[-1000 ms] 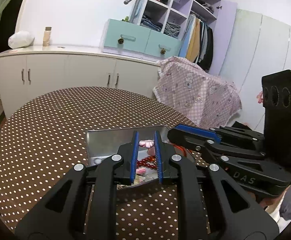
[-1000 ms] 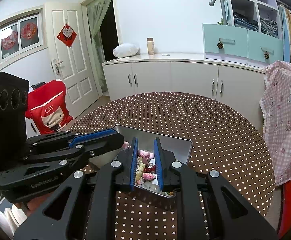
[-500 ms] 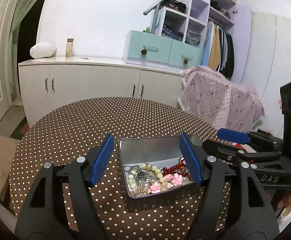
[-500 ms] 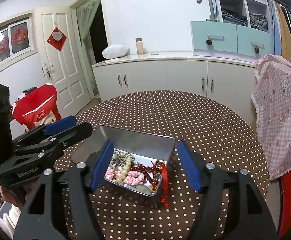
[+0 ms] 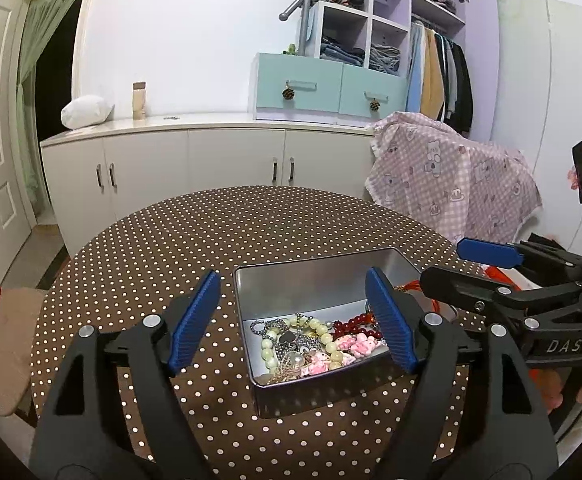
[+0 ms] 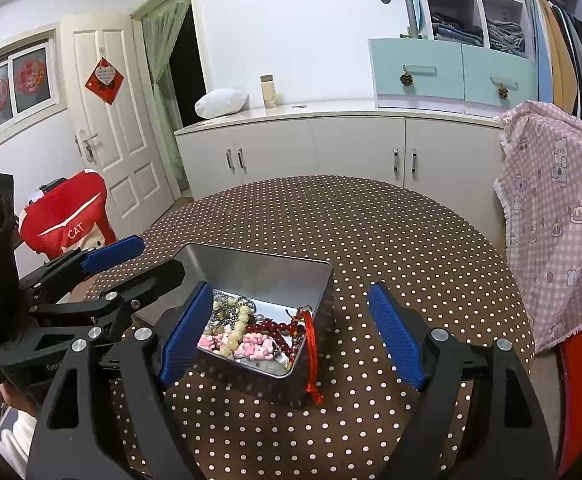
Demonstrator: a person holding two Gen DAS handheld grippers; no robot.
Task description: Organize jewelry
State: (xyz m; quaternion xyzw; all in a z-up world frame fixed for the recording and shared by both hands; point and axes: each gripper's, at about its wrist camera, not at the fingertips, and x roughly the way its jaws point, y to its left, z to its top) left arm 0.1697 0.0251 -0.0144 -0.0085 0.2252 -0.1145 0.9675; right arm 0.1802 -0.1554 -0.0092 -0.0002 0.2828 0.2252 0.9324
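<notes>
A silver metal tin (image 5: 311, 280) (image 6: 259, 268) stands on the brown polka-dot round table (image 5: 171, 248) (image 6: 391, 240). In it lies a heap of jewelry (image 5: 311, 340) (image 6: 247, 332): pale bead bracelet, dark red beads, pink charms, silver chains. A red tassel (image 6: 311, 360) hangs over the tin's near right rim. My left gripper (image 5: 291, 320) is open and empty, held above the tin's near end. My right gripper (image 6: 291, 332) is open and empty, its left finger over the tin. Each gripper shows in the other's view, the right (image 5: 491, 264) and the left (image 6: 103, 264).
White cabinets (image 5: 195, 168) stand behind the table, with a bottle (image 5: 139, 100) and a white bag (image 5: 85, 110) on top. A chair with pink patterned cloth (image 5: 451, 184) is at the right. A red-covered chair (image 6: 67, 220) is at the left near the door.
Both grippers have opened from shut to wide open and pulled back slightly from the tin. The jewelry heap is now in plain view.
</notes>
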